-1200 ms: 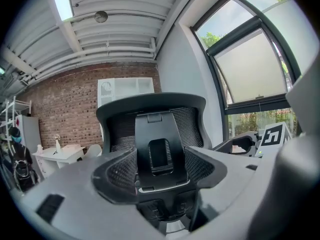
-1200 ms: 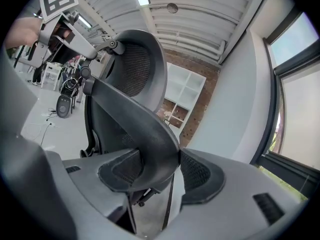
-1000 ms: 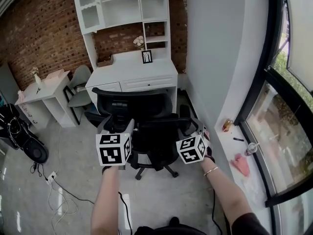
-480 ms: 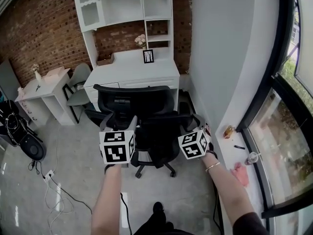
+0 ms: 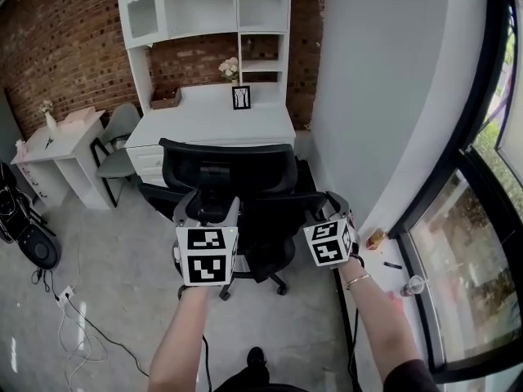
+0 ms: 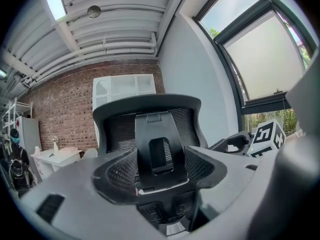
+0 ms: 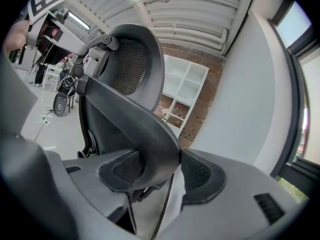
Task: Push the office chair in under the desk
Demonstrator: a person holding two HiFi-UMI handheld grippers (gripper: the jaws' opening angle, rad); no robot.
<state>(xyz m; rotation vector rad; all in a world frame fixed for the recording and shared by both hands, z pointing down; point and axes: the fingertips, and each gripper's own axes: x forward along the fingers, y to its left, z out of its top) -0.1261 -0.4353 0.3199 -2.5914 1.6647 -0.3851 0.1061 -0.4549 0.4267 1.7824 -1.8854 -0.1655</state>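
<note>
While the office chair (image 5: 233, 188) stands just before the white table (image 5: 196, 122), left gripper (image 6: 160, 170) fingers clamp its back spine and right gripper (image 7: 176, 170) fingers its side frame; a vase (image 5: 233, 77) on the table holds flowers (image 5: 230, 66).

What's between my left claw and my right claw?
The office chair: in the head view its back fills the gap, with left claw and right claw each clamped on it.

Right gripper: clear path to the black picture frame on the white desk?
Probably not: the right gripper is clamped on the black mesh office chair, which stands between it and the black picture frame.
</note>
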